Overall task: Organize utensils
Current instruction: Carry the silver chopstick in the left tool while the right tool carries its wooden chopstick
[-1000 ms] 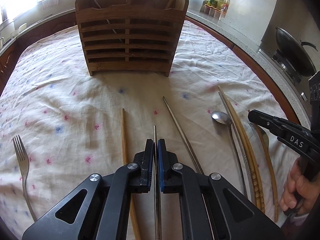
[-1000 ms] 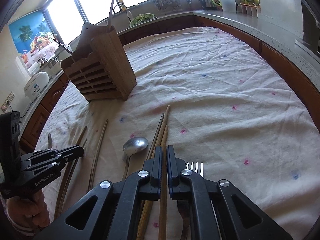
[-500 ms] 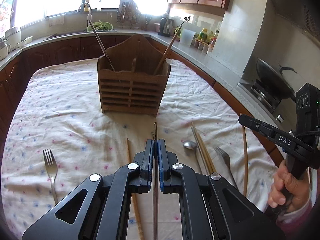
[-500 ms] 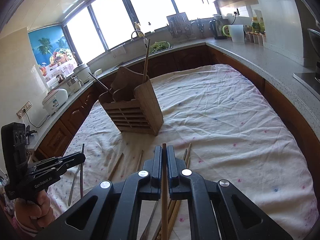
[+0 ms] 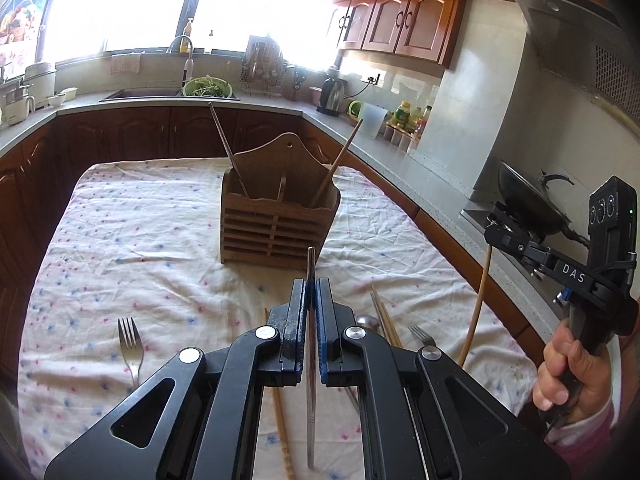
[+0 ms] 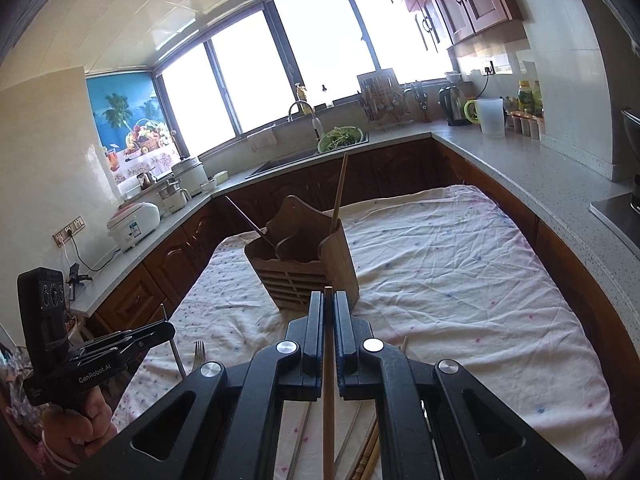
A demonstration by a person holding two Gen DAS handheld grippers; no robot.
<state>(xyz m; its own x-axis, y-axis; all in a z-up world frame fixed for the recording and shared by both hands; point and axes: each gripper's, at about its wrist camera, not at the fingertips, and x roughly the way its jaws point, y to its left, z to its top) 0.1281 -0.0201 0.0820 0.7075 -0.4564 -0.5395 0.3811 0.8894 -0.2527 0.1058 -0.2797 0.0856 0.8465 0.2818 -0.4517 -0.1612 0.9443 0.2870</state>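
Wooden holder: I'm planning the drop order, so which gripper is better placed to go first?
Probably left. The left gripper faces the wooden holder squarely, its metal chopstick aimed at the slatted front. The right gripper, clamping a wooden chopstick, meets the holder corner-on.

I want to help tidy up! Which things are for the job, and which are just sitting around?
For the job:
metal chopstick in left gripper
wooden chopstick in right gripper
wooden holder
fork
spoon

Just sitting around:
kettle
wok
vegetable bowl
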